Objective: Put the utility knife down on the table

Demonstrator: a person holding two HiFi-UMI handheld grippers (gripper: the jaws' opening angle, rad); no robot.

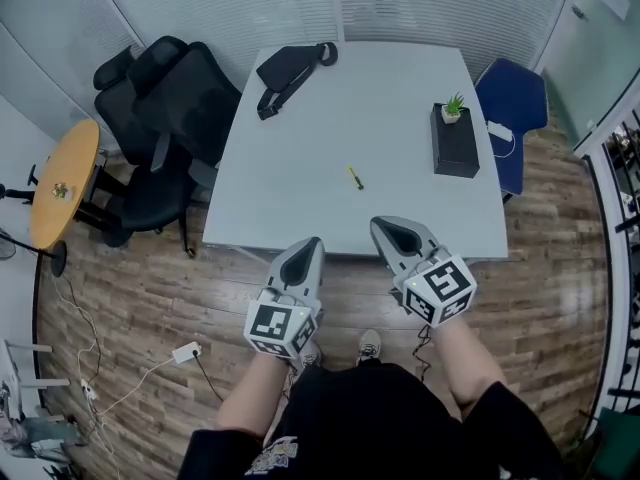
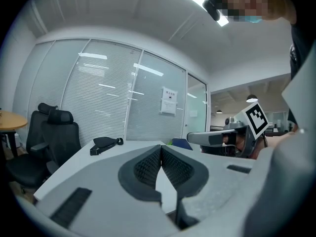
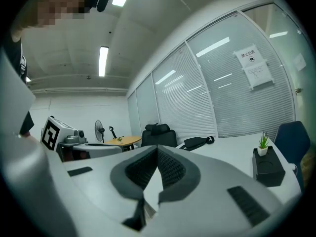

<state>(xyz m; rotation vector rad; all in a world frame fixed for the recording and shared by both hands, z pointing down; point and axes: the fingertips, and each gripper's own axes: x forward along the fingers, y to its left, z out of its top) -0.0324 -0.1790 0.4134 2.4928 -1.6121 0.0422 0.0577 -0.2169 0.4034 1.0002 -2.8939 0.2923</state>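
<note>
The utility knife (image 1: 354, 176), small and yellow-green, lies alone on the white table (image 1: 300, 198), a little right of the middle. Both grippers hover side by side just off the table's near edge, apart from the knife. My left gripper (image 1: 311, 244) has its jaws together with nothing between them, and in the left gripper view the pads of this left gripper (image 2: 161, 150) meet at the tips. My right gripper (image 1: 384, 227) is likewise shut and holds nothing; its own view shows the right gripper (image 3: 157, 151) pads touching. The jaws hide the knife in both gripper views.
A black pouch (image 1: 290, 68) lies at the table's far left. A black box with a small plant (image 1: 455, 140) stands at the right. Black office chairs (image 1: 170, 118) crowd the left side, a blue chair (image 1: 512, 108) the far right. A round wooden table (image 1: 62, 180) stands further left.
</note>
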